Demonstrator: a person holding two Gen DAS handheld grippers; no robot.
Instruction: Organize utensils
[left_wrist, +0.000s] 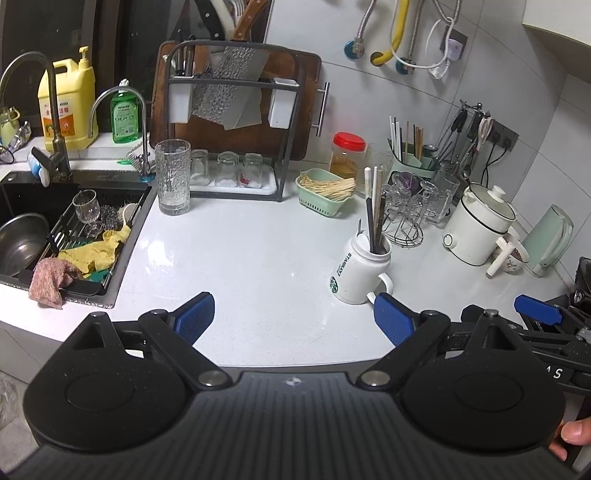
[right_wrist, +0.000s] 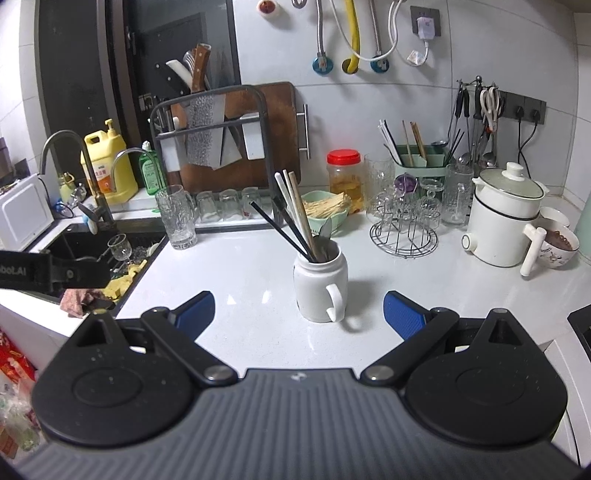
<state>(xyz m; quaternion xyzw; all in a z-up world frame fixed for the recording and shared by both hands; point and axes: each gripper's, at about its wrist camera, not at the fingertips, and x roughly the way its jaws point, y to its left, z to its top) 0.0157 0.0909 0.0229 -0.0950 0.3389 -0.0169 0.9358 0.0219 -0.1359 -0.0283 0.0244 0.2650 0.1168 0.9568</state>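
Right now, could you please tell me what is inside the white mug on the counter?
The white mug holds upright chopsticks, some black, some pale, plus what looks like a metal spoon. Their lower ends, and anything at the bottom, are hidden by the mug's wall.

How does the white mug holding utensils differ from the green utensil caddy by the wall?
The white mug stands alone mid-counter, nearest the grippers; the green caddy sits back by the wall among glassware. The mug is round with a handle and one opening; the caddy is boxy with dividers. The mug's sticks lean left together; the caddy's are spread across compartments. Both hold chopsticks upright.
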